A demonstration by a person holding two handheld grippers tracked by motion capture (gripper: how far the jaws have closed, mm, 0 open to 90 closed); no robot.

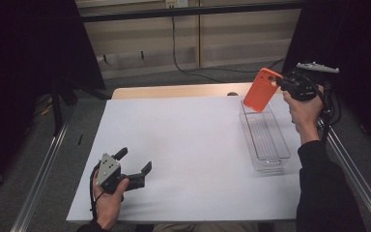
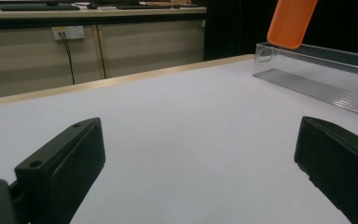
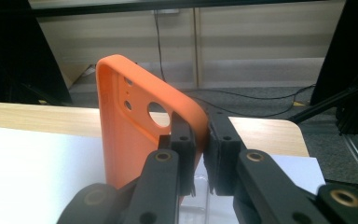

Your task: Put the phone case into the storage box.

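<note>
While my right gripper (image 1: 281, 83) has its black jaws clamped on one top corner of the orange soft-plastic phone case (image 1: 262, 90), pinching its thin side wall near the camera cut-out, I judge the step in hand to be lowering that case into the long clear plastic tray (image 1: 264, 137) on the right side of the white sheet-covered table (image 1: 183, 145). From the right gripper view the case (image 3: 130, 130) hangs tilted from the pinch, its open side turned away from the jaws, and from the high view its lower end sits above the far end of the tray, not yet inside it as far as I can tell. To do this well, I would bring the hand down slowly and keep the case's long edge in line with the tray's length, since the tray looks narrow and a skewed case could catch on a wall and tip it. A corner grip on flexible plastic lets the case swing, so I would avoid quick wrist turns and only part the jaws once the lower edge rests on the ribbed floor. My left gripper (image 1: 136, 169) rests near the front left of the table with its jaws wide apart and nothing between them; seen from there, the case (image 2: 292, 22) hovers above the tray (image 2: 317, 74) end. That hand could steady the tray if it slides.
</note>
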